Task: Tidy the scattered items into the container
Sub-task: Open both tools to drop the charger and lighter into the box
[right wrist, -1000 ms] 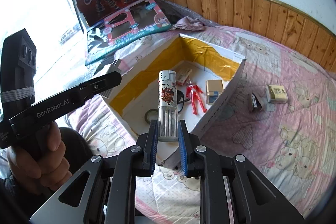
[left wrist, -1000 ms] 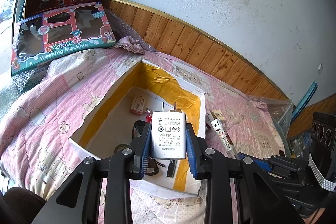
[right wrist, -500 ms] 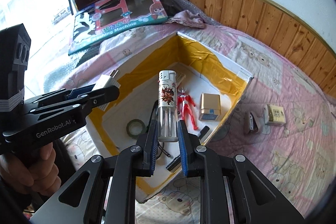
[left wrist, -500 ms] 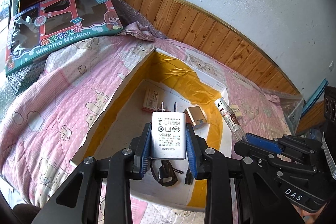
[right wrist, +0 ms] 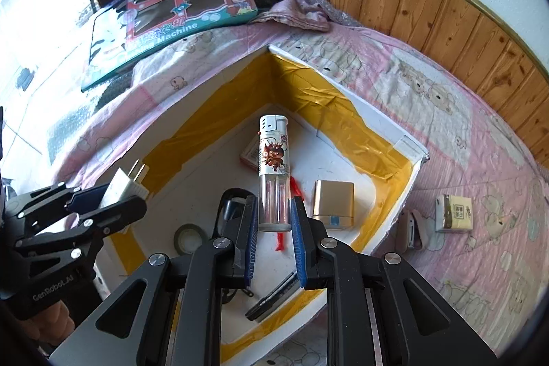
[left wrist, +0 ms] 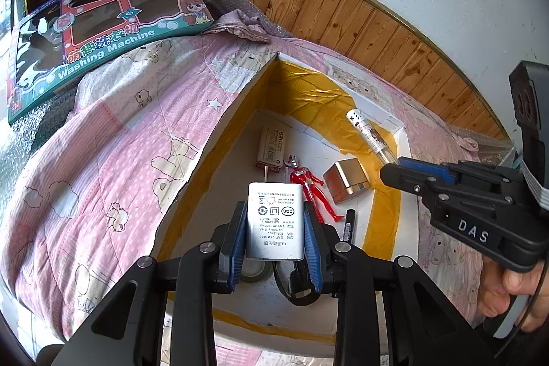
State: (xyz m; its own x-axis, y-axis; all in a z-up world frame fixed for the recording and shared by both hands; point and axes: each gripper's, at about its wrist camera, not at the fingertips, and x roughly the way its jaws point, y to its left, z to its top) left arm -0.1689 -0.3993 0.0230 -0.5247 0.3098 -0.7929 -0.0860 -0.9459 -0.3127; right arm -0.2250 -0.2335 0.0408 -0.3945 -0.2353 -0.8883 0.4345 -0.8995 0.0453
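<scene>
1. The left gripper [left wrist: 275, 237] is clamped on a white plug-in charger [left wrist: 275, 220], prongs pointing away, held above the near end of the open white box [right wrist: 410, 146] lined with yellow tape; its blue pads [left wrist: 237, 239] press both sides of the charger.
2. The right gripper [right wrist: 273, 228] pinches a clear lighter [right wrist: 273, 167] by its base, the cartoon-printed body standing upright over the box interior.
3. On the box floor lie a red toy figure [left wrist: 314, 191], a gold square case [left wrist: 346, 180], a small printed carton [left wrist: 272, 148], a roll of tape [right wrist: 187, 239] and a black pen [left wrist: 349, 225]; the charger and the lighter each hide part of the figure.
4. A dark looped object under the left gripper is mostly covered and cannot be identified.
5. Outside the box, on the pink quilt [left wrist: 120, 143], rest a small gold-and-white packet [right wrist: 453, 211] and, just beside the box wall, a grey-and-white item [right wrist: 411, 230] too foreshortened to name.
6. A "Washing Machine" toy package [left wrist: 103, 33] leans at the far edge, cut off by the frame; a hand [left wrist: 511, 294] shows only partly at the right gripper's handle.
</scene>
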